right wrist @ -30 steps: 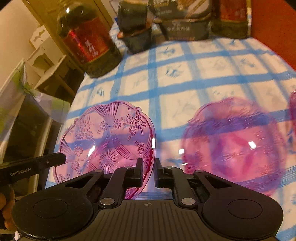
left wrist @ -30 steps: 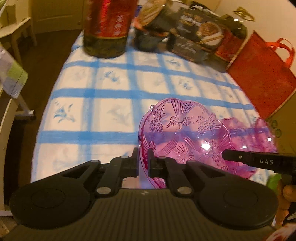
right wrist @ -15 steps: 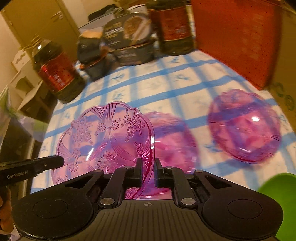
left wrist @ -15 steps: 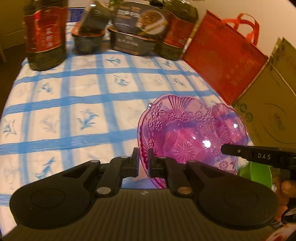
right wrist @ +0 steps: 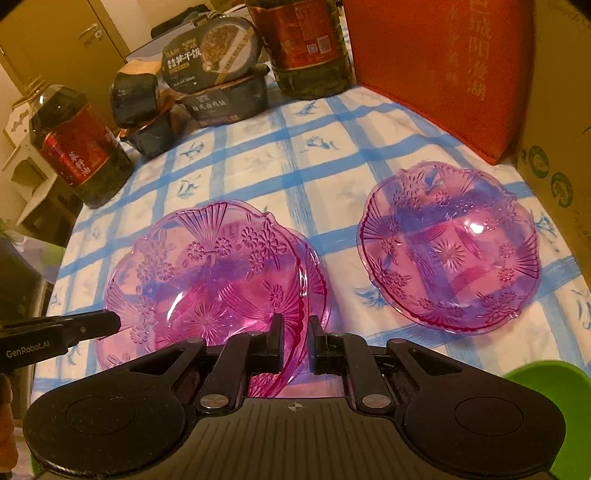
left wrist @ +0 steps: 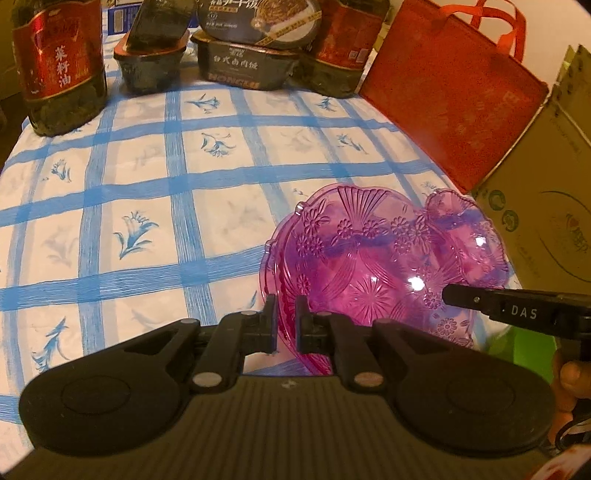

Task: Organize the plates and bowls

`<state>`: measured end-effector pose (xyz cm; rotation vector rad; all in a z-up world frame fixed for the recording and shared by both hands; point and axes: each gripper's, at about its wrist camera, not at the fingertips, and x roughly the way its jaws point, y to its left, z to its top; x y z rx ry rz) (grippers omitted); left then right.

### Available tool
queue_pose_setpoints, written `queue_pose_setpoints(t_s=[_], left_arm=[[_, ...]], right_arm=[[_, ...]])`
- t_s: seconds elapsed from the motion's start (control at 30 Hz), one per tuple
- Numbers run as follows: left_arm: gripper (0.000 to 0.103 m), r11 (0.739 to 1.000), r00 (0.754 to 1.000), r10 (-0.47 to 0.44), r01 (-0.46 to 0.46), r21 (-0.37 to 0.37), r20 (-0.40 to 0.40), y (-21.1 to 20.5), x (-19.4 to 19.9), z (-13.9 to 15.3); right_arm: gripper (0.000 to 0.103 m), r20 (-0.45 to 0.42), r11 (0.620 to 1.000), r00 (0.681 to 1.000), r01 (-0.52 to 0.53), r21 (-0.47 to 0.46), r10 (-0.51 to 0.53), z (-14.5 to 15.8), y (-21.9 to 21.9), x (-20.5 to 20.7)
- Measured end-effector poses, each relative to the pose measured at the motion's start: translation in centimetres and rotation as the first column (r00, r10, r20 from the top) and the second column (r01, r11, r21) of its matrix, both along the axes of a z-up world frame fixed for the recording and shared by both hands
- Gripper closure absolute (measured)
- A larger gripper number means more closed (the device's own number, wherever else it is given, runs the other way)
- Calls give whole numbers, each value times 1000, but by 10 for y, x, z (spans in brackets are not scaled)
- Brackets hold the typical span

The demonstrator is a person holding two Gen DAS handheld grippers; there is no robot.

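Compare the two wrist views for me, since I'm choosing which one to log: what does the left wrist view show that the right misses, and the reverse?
Only the left wrist view shows the red bag's orange handles.

Only the right wrist view shows a second pink plate lying clear on the checked tablecloth, a third pink rim under the held plate, and a cabinet door.

Both show the held pink plate, the left gripper and the right gripper each shut on its rim, oil bottles, meal boxes, the carton.

Oil bottles (left wrist: 59, 62), boxed meals (left wrist: 245, 62) and a red bag (left wrist: 454, 99) line the checked cloth (left wrist: 147, 177).
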<state>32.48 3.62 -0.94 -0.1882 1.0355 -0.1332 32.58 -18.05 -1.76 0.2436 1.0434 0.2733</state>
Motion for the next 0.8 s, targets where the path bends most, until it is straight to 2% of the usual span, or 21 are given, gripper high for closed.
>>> queue_pose_setpoints(t_s=[0.4, 0.8], left_arm=[[96, 1000, 999, 20, -20, -13, -28, 2, 16, -25], [95, 1000, 999, 15, -15, 3, -33, 0, 20, -32]], right_arm=[[91, 6, 999, 1000, -25, -38, 25, -19, 4, 18], [91, 8, 997, 999, -36, -62, 37, -25, 7, 23]])
